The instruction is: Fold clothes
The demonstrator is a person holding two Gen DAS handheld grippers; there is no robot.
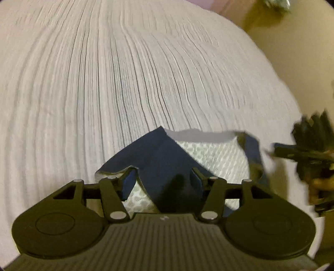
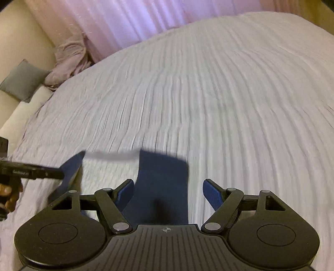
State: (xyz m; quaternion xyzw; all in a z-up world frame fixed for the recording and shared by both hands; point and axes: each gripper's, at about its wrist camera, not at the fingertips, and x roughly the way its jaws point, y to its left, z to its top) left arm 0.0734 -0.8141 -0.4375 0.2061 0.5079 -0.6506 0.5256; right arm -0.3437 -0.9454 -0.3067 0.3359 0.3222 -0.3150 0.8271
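Left tool (image 1: 163, 177) spread apart, navy garment (image 1: 167, 166) draped between its blue pads (image 1: 128, 182) but not pinched. Right tool (image 2: 168, 189) wide open, same navy garment (image 2: 162, 183) lying between its fingers, ungripped. Beneath, white ribbed bedspread (image 2: 208, 93). Farther off, pink curtain (image 2: 129, 18) and grey cushion (image 2: 23, 80).
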